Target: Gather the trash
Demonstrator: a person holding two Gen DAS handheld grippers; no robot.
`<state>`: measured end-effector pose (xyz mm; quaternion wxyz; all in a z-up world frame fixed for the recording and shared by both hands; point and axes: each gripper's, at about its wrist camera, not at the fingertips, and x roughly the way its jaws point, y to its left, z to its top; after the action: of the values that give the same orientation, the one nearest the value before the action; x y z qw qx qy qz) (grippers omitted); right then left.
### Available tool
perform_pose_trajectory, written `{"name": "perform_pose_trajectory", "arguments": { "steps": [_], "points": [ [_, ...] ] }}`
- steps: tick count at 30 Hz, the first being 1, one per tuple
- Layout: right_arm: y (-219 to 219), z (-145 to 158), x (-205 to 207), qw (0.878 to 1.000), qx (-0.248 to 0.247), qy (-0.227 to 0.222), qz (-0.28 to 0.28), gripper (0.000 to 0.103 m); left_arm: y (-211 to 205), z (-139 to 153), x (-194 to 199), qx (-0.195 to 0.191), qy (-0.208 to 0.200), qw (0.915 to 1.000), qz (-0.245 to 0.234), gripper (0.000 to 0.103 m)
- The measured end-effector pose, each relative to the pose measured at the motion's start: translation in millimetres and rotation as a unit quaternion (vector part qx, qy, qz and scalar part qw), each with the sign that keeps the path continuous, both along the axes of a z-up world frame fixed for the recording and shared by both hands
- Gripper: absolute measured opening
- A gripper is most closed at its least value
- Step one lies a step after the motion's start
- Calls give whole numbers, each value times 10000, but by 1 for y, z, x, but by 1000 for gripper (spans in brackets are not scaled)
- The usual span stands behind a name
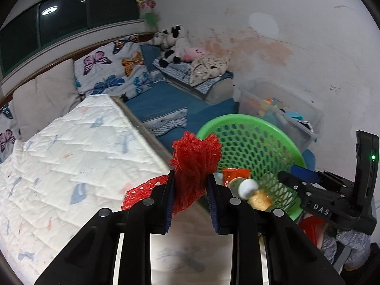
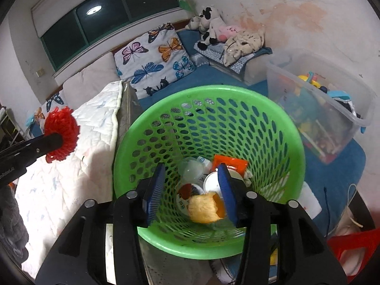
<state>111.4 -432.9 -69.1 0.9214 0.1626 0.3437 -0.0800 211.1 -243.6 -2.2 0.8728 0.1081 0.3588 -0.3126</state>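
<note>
The red foam-mesh fruit sleeve, bunched into a wad, is clamped between the pads of the left hand-held gripper, poised over the quilted white bed's right edge, just left of the round green perforated plastic basket. A loose tail of mesh trails leftward; it could snag the basket's rim or drape outside if released too early. The right hand-held gripper hangs above the basket mouth, its jaws parted and holding nothing, with a crumpled yellow wrapper lying between them but clear of the pads. Inside the basket lie white plastic cups, a round lid and an orange packet.
</note>
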Motion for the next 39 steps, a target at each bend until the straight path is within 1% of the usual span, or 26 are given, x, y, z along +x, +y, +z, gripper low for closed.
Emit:
{"name": "perform_pose_trajectory", "arguments": {
  "steps": [6, 11, 14, 17, 18, 20, 21, 23, 28, 29, 32, 35, 36, 38, 39],
  "points": [
    [-10, 5, -12, 9999, 12, -64, -89, 48, -30, -1, -6, -40, 52, 9997, -239, 25],
    [-15, 8, -27, 9998, 79, -113, -149, 50, -50, -8, -5, -140, 313, 9989, -332, 25],
    [-17, 8, -35, 9997, 57, -128, -217, 51, -60, -12, -6, -142, 403, 9984, -363, 26],
    [-21, 6, -41, 9994, 132, -115, -295, 52, -69, -17, -7, -160, 505, 9978, -392, 28],
    [-22, 5, -43, 9993, 150, -101, -315, 52, -71, -18, -7, -166, 533, 9976, -405, 32],
    [-23, 3, -45, 9992, 176, -81, -344, 52, -74, -21, -7, -159, 551, 9975, -404, 37],
    [-23, 2, -46, 9992, 185, -71, -348, 52, -76, -23, -7, -149, 571, 9975, -396, 46],
    [-24, 1, -47, 9992, 203, -59, -339, 53, -76, -25, -8, -148, 569, 9977, -348, 55],
    [-22, 0, -50, 9993, 213, -52, -300, 55, -71, -28, -8, -197, 630, 9972, -353, 58],
    [-20, 0, -50, 9994, 204, -50, -283, 57, -69, -28, -8, -209, 628, 9972, -337, 61],
    [-14, 1, -50, 9997, 159, -35, -197, 61, -59, -26, -9, -289, 617, 9973, -268, 62],
    [-6, 3, -50, 9999, 114, -36, -87, 68, -44, -23, -13, -312, 530, 9980, -156, 63],
    [-4, 4, -50, 9999, 99, -45, -57, 70, -39, -22, -14, -316, 493, 9982, -121, 65],
    [4, 6, -50, 9999, 79, -51, 47, 72, -29, -19, -17, -290, 405, 9988, -24, 67],
    [8, 7, -50, 9999, 64, -52, 96, 74, -24, -18, -19, -283, 369, 9989, 12, 68]
  ]
}}
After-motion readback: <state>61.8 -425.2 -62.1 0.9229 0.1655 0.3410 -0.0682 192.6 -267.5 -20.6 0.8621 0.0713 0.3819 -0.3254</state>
